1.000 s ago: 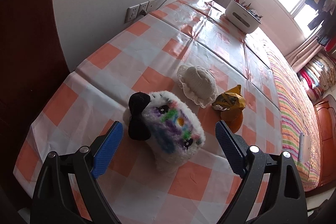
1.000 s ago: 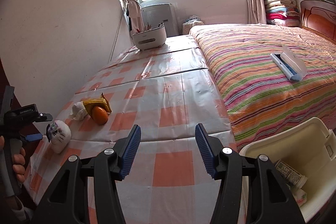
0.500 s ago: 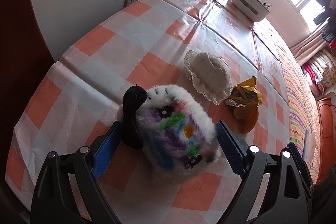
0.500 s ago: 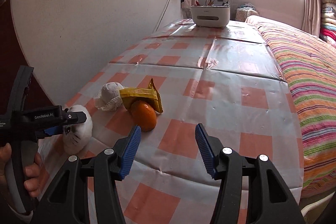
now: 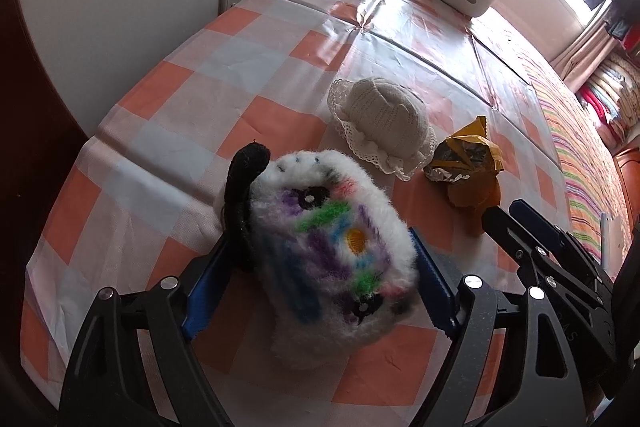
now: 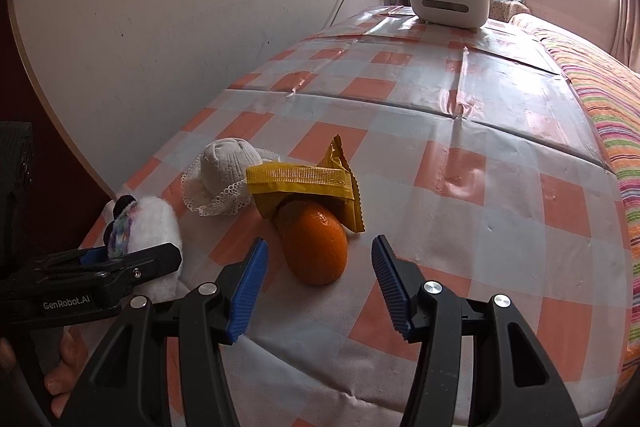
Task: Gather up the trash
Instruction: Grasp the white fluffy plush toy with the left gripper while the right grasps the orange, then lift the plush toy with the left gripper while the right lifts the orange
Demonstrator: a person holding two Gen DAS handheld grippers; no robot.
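Surface: checked orange-and-white tablecloth (image 5: 248, 75) on a long table set against a pale wall; a striped bedspread (image 6: 608, 99) runs along the table's far side
Left gripper (image 5: 316, 267): jaws closing, fluffy white toy (image 5: 332, 247) between the blue pads; the pads sit right at its flanks, the fur bulging over them, but firm pressure cannot be confirmed, so not recorded as a grip
Fluffy white toy: rests on the cloth near the table's front corner; coloured markings on its upper face, black ear-like piece on the wall side
Right gripper (image 6: 320, 283): released, half-spread, nothing between the pads; tips hover just short of the orange (image 6: 316, 247), not touching
Orange: on the cloth, partly tucked under the yellow wrapper (image 6: 304, 187)
Yellow wrapper: crumpled trash, lying on top of the orange and touching the knitted cap (image 6: 224, 175); foil lining visible in the left wrist view
Knitted cap: cream, lace brim, between the toy and the wrapper, nearer the wall
White caddy (image 6: 448, 1): at the far end of the table, pens standing in it
Person: fingers (image 6: 60, 375) wrapped on the left gripper's handle, bottom-left of the right wrist view
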